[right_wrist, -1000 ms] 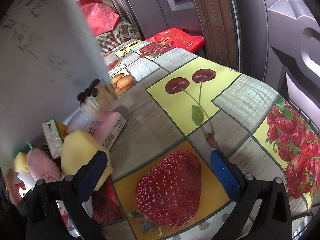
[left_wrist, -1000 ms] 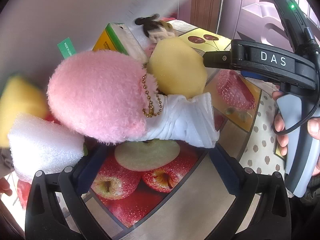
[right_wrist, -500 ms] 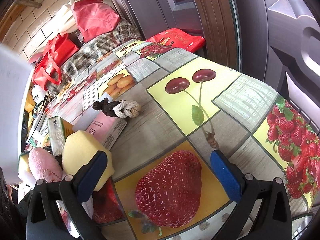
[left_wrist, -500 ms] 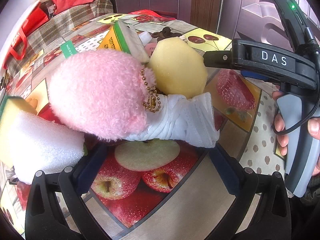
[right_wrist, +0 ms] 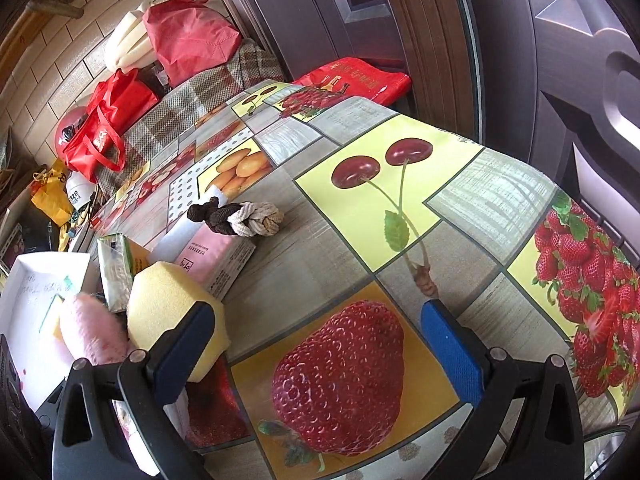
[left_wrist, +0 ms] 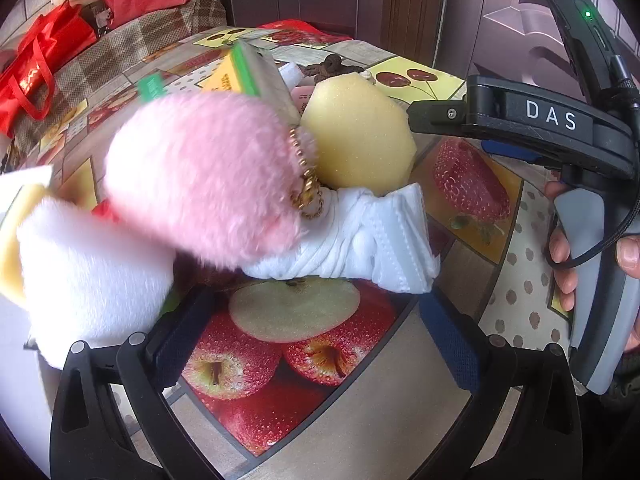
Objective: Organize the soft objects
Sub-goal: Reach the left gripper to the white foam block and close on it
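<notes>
Sorting barely begun, by the look: pink plush (left_wrist: 200, 176), yellow sponge (left_wrist: 360, 136) and white cloth bundle (left_wrist: 360, 244) heaped mid-frame on desk (left_wrist: 360, 420), left gripper (left_wrist: 308, 332) and right gripper (right_wrist: 320, 344) fingers spread, empty.

The left wrist camera sits low behind the left gripper (left_wrist: 308, 320) and looks forward and down, very near a pile of soft items; the pink plush (left_wrist: 204, 176) fills much of its frame. It also sees the right gripper (left_wrist: 520, 124) from the side. The right wrist camera looks along the right gripper (right_wrist: 320, 344) across the fruit-print tablecloth (right_wrist: 400, 200) toward the doors. Both views share the yellow sponge (left_wrist: 360, 136) (right_wrist: 168, 300), the pink plush (right_wrist: 94, 332) and the braided rope toy (right_wrist: 236, 218).
</notes>
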`<act>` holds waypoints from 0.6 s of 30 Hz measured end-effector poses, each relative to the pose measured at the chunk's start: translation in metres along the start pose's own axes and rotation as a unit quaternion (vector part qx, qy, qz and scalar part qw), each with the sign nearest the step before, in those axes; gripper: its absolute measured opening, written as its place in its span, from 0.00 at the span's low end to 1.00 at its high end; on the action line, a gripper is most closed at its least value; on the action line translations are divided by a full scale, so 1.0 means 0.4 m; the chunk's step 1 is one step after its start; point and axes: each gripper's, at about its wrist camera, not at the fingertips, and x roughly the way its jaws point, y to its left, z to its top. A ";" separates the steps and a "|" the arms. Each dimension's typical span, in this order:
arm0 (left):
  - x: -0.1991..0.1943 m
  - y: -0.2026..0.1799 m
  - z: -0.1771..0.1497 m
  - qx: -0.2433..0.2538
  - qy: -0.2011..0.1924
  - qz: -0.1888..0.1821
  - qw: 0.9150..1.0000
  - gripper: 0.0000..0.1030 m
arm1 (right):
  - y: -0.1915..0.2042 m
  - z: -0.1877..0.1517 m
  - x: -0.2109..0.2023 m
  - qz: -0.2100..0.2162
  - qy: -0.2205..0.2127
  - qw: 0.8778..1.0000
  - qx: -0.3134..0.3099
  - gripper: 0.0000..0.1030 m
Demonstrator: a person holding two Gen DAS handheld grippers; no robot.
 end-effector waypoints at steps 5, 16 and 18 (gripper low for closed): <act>0.000 -0.001 0.000 0.000 0.000 0.000 1.000 0.99 | 0.002 0.000 -0.001 0.001 0.000 1.000 0.000 1.00; 0.000 0.000 0.000 0.000 0.000 0.000 1.000 0.99 | 0.002 0.000 -0.002 0.002 0.000 1.000 0.001 1.00; 0.000 0.000 0.000 0.000 0.000 0.000 1.000 0.99 | 0.003 0.001 -0.001 0.002 0.000 1.000 0.001 1.00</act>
